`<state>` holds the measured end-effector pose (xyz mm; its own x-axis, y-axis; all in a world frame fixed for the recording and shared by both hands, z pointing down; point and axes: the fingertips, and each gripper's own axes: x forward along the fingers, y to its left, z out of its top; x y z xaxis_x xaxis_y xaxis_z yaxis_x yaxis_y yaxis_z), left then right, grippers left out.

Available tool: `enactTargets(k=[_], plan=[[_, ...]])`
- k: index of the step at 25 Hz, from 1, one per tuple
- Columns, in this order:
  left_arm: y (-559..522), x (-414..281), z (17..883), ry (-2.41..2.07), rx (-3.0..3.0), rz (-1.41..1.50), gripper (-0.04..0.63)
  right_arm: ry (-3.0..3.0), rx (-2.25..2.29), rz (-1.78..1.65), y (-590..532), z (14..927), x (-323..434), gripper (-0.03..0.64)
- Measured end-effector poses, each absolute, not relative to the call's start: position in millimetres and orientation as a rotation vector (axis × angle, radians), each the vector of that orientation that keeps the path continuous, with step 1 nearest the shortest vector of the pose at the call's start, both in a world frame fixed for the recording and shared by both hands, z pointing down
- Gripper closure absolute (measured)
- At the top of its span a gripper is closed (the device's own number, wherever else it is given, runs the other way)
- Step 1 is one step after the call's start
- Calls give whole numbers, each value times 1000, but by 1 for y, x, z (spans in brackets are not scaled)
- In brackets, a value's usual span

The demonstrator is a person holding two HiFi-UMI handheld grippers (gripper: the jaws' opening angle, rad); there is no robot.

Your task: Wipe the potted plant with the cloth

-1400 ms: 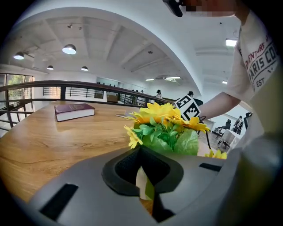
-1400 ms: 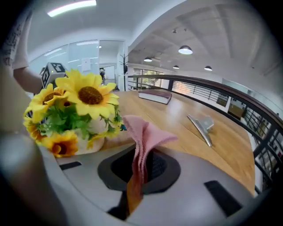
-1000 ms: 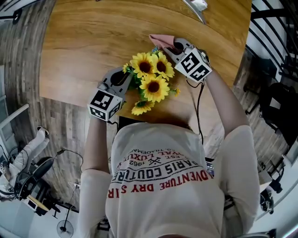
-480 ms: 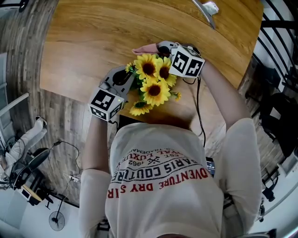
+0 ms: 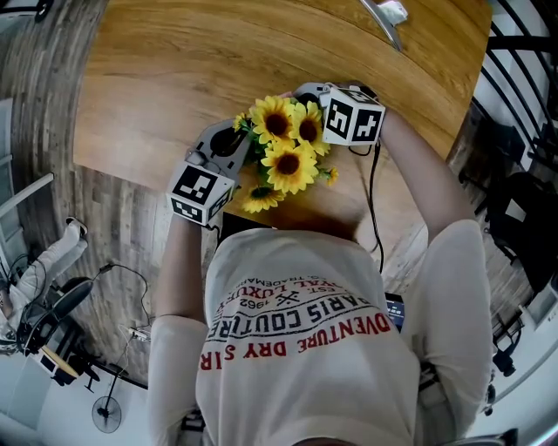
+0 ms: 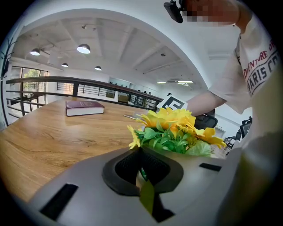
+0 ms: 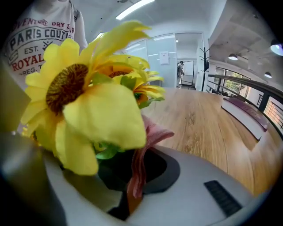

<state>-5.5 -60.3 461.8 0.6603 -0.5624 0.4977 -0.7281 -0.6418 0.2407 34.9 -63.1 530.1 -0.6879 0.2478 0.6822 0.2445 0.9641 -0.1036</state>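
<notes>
The potted plant is a bunch of yellow sunflowers (image 5: 286,144) with green leaves (image 6: 166,139), standing near the table's front edge; its pot is hidden under the blooms. My left gripper (image 5: 237,146) reaches in from the left and is shut on a green leaf (image 6: 147,196). My right gripper (image 5: 301,94) is at the far side of the flowers, shut on a pink cloth (image 7: 140,161). The cloth lies against the underside of a large bloom (image 7: 95,110). In the head view the flowers cover the cloth almost entirely.
The round wooden table (image 5: 174,70) stretches away beyond the plant. A dark red book (image 6: 84,107) lies far out on it, and a metal object (image 5: 388,16) sits at the far edge. A black railing (image 5: 514,61) runs behind on the right.
The right gripper has swung left along the far side of the flowers and rolled, carrying the pink cloth, which is now mostly hidden by the blooms. The left gripper has stayed put.
</notes>
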Motion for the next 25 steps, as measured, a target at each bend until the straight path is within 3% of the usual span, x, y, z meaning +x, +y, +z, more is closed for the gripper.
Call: enactTargets(k=[25], plan=[[-65,-2,464,-1030,2437,514,580,-2236,-157,362,-21,533,73,583]])
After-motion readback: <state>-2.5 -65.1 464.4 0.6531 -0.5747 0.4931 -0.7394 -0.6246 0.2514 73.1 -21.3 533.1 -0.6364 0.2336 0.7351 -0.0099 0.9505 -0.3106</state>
